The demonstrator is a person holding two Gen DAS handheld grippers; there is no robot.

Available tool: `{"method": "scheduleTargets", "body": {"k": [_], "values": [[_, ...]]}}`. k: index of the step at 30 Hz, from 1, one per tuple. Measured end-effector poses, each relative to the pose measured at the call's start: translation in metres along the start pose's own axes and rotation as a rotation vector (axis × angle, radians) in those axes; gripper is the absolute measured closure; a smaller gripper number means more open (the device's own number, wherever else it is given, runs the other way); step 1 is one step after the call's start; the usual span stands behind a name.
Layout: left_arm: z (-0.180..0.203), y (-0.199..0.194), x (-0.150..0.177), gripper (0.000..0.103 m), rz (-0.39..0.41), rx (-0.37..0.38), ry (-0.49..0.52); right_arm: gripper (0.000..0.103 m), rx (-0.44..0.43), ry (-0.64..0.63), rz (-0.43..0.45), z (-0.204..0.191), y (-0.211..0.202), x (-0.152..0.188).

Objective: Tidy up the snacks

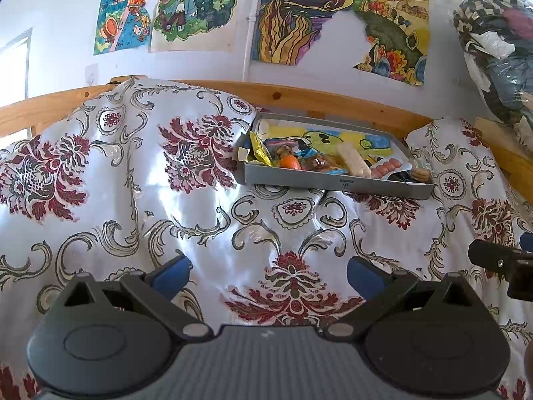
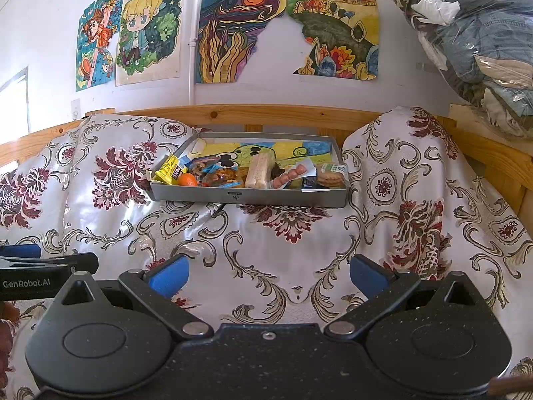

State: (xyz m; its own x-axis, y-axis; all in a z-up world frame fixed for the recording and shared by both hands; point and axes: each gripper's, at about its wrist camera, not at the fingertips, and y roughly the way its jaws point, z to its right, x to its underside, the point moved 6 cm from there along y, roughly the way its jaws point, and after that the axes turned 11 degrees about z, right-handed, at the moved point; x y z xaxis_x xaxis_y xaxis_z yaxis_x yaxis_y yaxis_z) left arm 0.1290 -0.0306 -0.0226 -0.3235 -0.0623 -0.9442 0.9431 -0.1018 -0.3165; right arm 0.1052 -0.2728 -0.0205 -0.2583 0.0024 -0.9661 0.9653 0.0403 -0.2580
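Both tools hang above the bed's patterned cover (image 2: 266, 243), side by side. The left tool (image 1: 268, 275) is released, its 2 blue pads wide apart with nothing between them; the right tool (image 2: 266, 275) is likewise spread and empty. Ahead of both, well apart from the fingertips, a shallow grey tray (image 2: 250, 196) rests on the cover against the wooden bed rail (image 2: 266, 113). Snacks (image 2: 233, 173) crowd its near edge: yellow packets (image 2: 166, 170), a small orange fruit (image 2: 187, 179), a pale wafer bar (image 2: 258, 175), pink sausages (image 2: 289, 175) and round biscuits (image 2: 329, 176).

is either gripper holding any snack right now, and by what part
Nothing is held. The left gripper and right gripper are both open and empty above the cloth; the snacks lie in the grey tray.
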Motion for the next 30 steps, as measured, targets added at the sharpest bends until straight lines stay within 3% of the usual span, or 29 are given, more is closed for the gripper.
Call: {"method": "scheduleTargets", "body": {"k": [30], "values": [[0.0005, -0.0020, 0.0046, 0.001, -0.006, 0.003, -0.008, 0.001, 0.001, 0.000, 0.000, -0.0001, -0.0002, 0.0004]]}}
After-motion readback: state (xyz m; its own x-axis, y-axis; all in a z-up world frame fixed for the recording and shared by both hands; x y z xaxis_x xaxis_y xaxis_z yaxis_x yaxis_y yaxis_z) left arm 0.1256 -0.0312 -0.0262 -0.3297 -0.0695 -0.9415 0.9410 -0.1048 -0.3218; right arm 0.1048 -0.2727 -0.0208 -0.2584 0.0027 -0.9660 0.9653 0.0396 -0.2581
